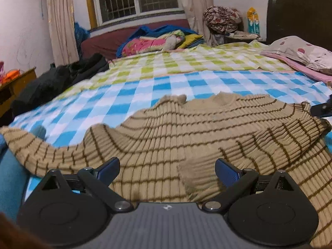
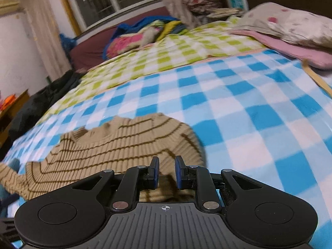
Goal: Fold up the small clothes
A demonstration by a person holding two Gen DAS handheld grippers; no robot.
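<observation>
A tan knit sweater with dark brown stripes [image 1: 186, 128] lies spread on the blue-and-white checked blanket [image 1: 145, 89]. Its neck points away from me and one sleeve [image 1: 31, 145] trails to the left. My left gripper [image 1: 167, 169] is open, low over the sweater's near part, with a folded flap between its jaws. In the right wrist view the sweater [image 2: 116, 141] lies left of centre. My right gripper [image 2: 167, 170] hovers at its right edge with the jaws narrowly apart and nothing between them. The right gripper's tip also shows in the left wrist view [image 1: 322, 109].
A green checked sheet [image 1: 186, 62] covers the far bed. Black clothing [image 1: 58, 78] lies at the left edge. Colourful folded bedding [image 1: 157, 41] sits at the back, pillows [image 1: 300, 51] at the right. A wooden cabinet [image 1: 12, 87] stands left.
</observation>
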